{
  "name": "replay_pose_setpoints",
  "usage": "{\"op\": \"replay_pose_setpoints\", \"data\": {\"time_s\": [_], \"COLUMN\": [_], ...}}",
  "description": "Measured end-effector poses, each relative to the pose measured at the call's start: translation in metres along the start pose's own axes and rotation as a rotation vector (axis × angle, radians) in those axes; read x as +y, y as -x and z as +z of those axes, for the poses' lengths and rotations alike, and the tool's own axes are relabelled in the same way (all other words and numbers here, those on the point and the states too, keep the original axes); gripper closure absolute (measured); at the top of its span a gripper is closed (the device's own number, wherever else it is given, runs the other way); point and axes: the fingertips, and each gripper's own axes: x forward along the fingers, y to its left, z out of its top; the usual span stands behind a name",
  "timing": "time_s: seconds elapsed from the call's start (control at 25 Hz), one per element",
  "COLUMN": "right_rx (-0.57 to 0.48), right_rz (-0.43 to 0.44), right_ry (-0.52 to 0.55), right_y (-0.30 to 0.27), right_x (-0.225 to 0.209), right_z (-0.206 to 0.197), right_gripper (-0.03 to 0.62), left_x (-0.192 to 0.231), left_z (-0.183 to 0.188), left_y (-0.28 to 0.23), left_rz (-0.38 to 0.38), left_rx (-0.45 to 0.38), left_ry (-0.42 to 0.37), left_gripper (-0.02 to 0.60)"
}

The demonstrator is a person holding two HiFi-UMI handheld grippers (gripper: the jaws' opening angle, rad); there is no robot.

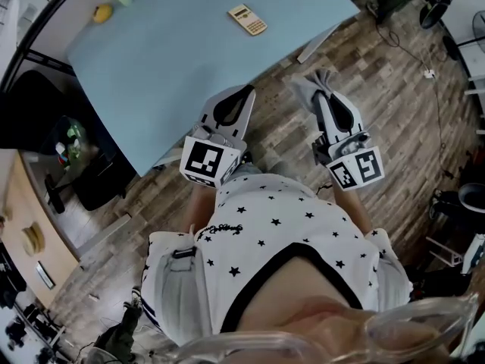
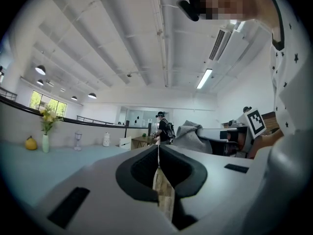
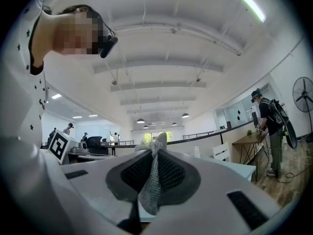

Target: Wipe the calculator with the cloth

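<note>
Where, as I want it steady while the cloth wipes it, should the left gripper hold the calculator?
Probably across its narrow width at the near end, coming from above: the calculator lies flat on the table, so only its long side edges offer purchase. The left gripper, now shut and empty, must open first.

The counter (image 1: 174,59) is pale blue, the calculator (image 1: 248,19) beige, the cloth (image 3: 152,180) a grey knit weave. The shirt (image 1: 280,226) is white with black stars; the floor (image 1: 394,89) shows brown wood planks.
</note>
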Motion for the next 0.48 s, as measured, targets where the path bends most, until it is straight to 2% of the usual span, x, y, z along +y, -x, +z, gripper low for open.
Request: {"op": "replay_pose_setpoints", "data": {"time_s": [0.32, 0.48], "right_rx": [-0.001, -0.006], "right_rz": [0.085, 0.172], "right_ry": [-0.018, -0.020], "right_y": [-0.053, -0.092], "right_x": [-0.015, -0.026], "right_z": [-0.006, -0.004], "right_gripper": [0.562, 0.563], "left_x": [0.042, 0.067], "left_z": [-0.001, 0.002], "left_y": [0.001, -0.003], "left_rz": [0.128, 0.226], "left_rx": [-0.011, -0.014], "left_ry": [0.015, 0.011], "left_gripper": [0.549, 0.549]}}
